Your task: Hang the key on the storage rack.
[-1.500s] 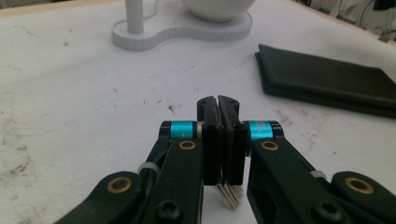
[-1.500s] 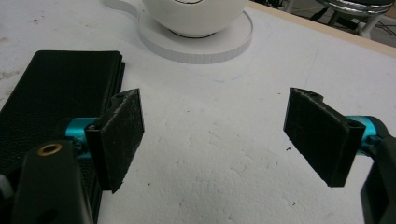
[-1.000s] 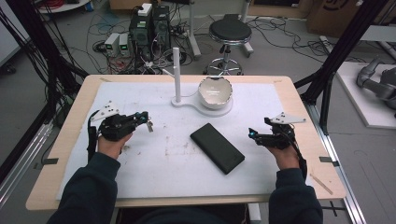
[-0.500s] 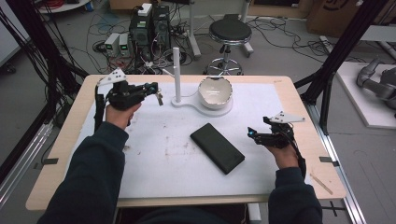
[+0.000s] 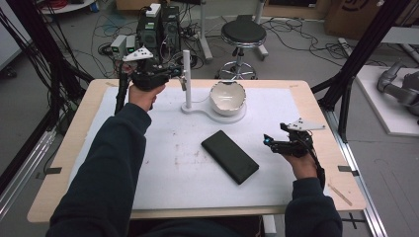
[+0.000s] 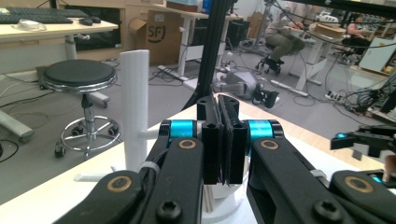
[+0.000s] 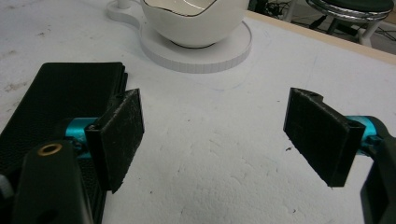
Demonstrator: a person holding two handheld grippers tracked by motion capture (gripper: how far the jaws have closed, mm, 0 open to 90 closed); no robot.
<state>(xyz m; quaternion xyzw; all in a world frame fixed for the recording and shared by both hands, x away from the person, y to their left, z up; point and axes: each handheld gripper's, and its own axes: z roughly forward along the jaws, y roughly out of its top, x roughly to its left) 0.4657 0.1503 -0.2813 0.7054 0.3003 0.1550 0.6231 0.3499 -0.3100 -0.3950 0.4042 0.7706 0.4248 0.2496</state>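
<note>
Left gripper [image 5: 179, 74] raised at far left edge of table [image 5: 64, 163], jaws pressed flat together with nothing between; tips just left of white post [image 5: 187, 74], apart from it. White bowl [image 5: 228, 96] on round base just right of post. Right gripper [image 5: 268, 140] low at right side, jaws spread wide over bare mat [image 7: 224, 154], gripping nothing. Black case [image 5: 230, 156] lying flat at centre, just left of right gripper. Open mat near side and left.
</note>
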